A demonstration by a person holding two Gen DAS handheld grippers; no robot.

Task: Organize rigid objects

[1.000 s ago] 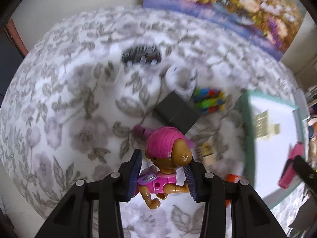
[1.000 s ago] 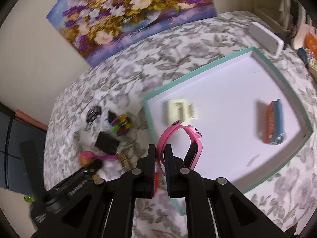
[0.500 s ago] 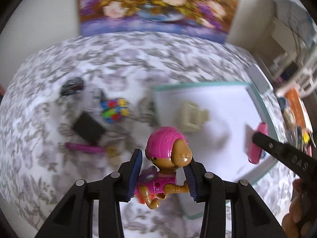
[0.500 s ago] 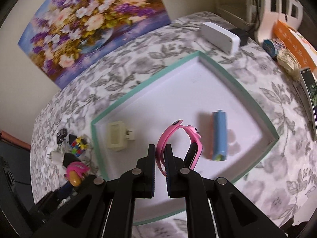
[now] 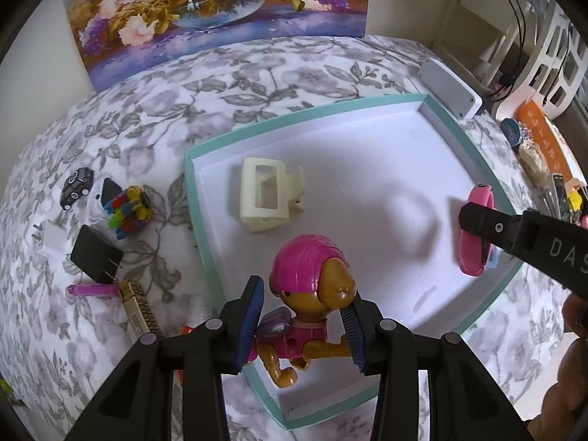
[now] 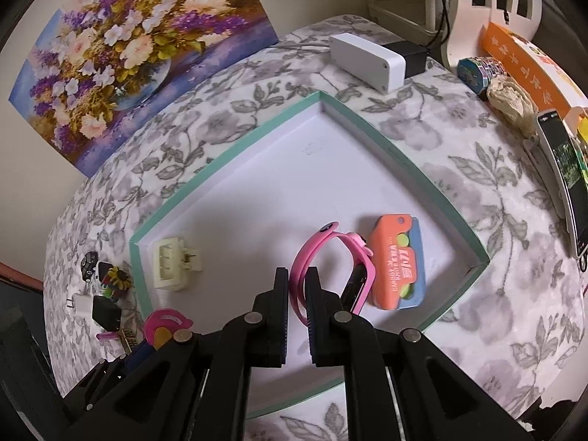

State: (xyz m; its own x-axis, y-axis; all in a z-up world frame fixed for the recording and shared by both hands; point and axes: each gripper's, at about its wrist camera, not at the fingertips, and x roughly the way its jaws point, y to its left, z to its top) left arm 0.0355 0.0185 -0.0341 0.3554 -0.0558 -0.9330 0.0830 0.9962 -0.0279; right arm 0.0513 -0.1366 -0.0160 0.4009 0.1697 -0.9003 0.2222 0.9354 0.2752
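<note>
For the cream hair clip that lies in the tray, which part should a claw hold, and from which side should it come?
Probably from above, closing across the two long sides of the cream hair clip. It lies flat on the tray floor, its rectangular frame gives parallel edges, and nothing stands close around it. The small lever end looks less steady.

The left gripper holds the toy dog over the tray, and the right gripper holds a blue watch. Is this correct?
Not quite: the watch is pink, as the right wrist view shows. The rest holds: the left gripper holds the toy dog over the tray, the right gripper the watch.
</note>
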